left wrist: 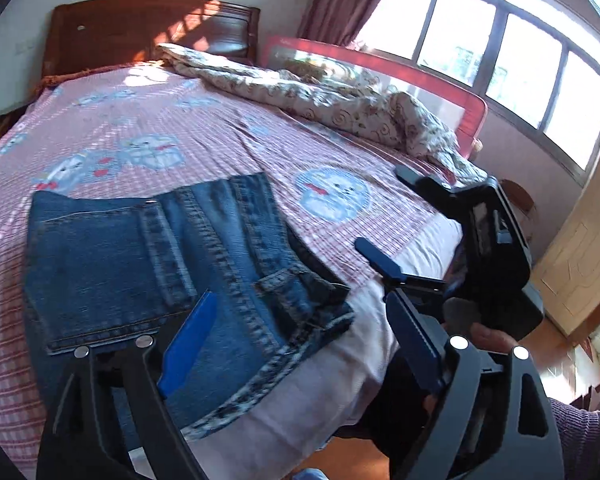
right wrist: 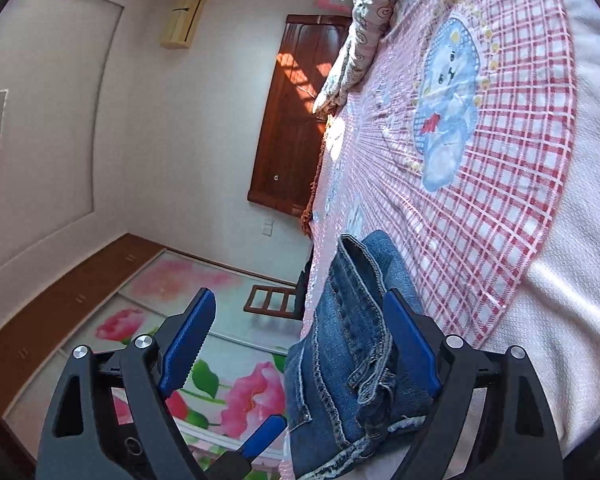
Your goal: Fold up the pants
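With both grippers spread wide and gripping nothing, the left gripper (left wrist: 300, 344) hovers just above the folded pants (left wrist: 172, 272) at the bed's (left wrist: 220, 128) near edge, its view alone catching the right gripper (left wrist: 383, 236) beside them, while the right wrist view alone shows the flowered wardrobe doors (right wrist: 172, 292).

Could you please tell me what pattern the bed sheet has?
Pink-and-white check with blue cartoon bears on the bed sheet, clearest in the right wrist view.

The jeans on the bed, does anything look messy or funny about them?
A little. The folded jeans lie at the bed's near edge, and one frayed hem corner sticks out past the stack instead of lining up.
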